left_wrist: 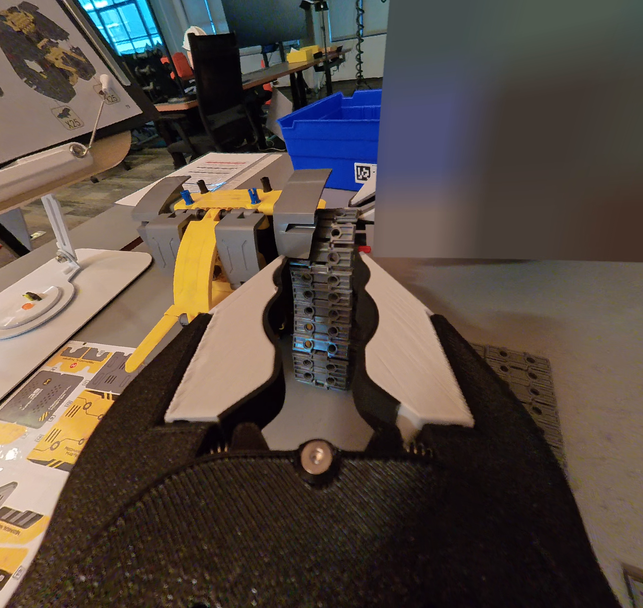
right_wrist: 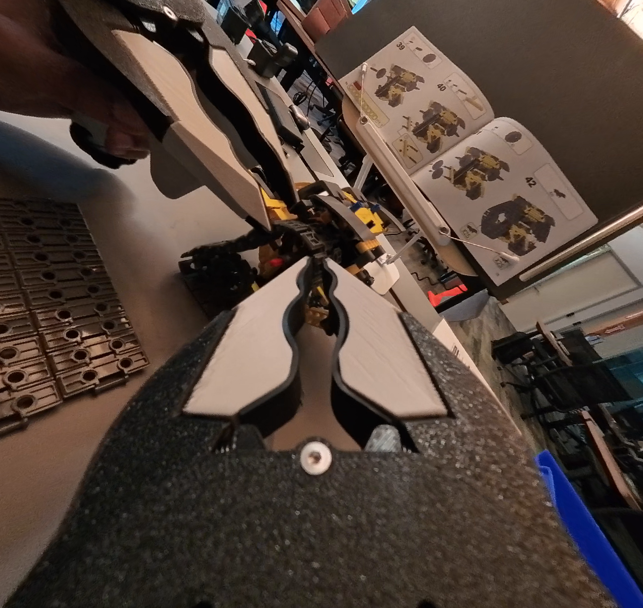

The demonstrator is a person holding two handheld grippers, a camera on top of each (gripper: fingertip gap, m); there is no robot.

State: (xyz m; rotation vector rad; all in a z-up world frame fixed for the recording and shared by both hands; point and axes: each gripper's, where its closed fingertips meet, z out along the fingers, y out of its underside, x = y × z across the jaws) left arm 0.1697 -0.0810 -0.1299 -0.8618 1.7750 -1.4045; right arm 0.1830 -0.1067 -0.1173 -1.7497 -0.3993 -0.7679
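Pinching the grey track strip (left_wrist: 322, 313) in my left gripper (left_wrist: 322, 261) against the yellow model (left_wrist: 222, 243), my right gripper (right_wrist: 317, 264) nearly closed at its far side, I risk links unclipping.

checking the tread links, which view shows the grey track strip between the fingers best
The left wrist view. The grey track strip stands upright between the left gripper fingers, each link and hole sharp. In the right wrist view it is dark, blurred and mostly hidden behind the right gripper.
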